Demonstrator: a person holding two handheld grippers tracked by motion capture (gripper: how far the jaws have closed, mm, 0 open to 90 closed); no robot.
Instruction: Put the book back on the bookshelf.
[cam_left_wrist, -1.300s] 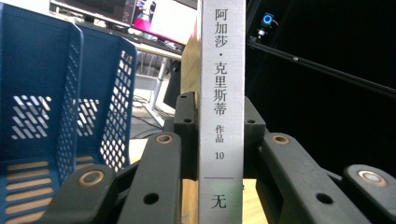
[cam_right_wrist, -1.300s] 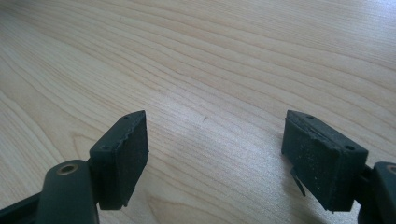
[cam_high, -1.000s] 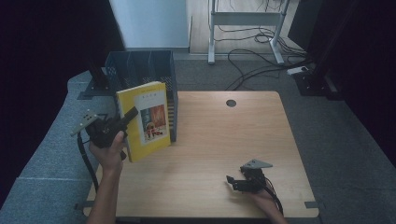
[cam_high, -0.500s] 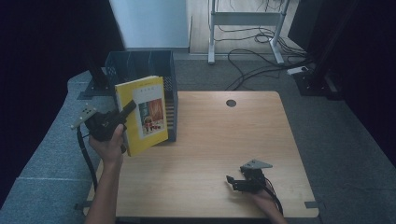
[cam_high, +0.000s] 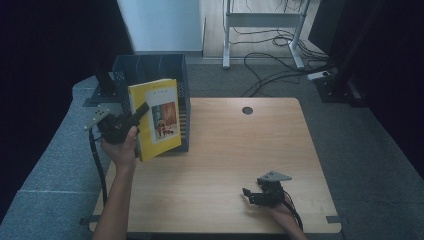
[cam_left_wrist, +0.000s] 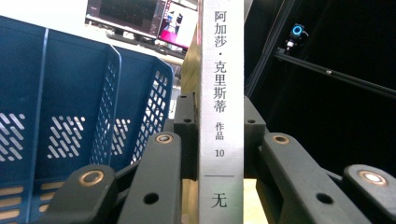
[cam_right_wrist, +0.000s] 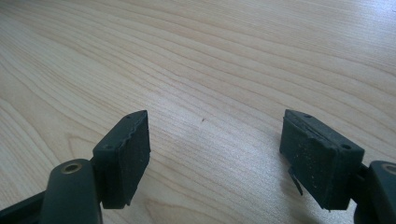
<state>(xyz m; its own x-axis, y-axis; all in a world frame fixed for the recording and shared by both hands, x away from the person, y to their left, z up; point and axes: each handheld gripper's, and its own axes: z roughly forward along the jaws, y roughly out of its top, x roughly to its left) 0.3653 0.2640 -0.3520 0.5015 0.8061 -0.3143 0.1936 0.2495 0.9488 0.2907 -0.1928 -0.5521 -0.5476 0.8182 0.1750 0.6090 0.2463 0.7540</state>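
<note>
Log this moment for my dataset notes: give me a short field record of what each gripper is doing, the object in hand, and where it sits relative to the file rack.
left gripper: shut on the yellow book, jaws clamped on its spine
yellow book: held upright above the table's left edge, in front of the rack
blue file rack: at the table's back left corner, slots open upward
right gripper: open, holding nothing, low over the wooden table
spine text: Chinese characters and the number 10
</note>
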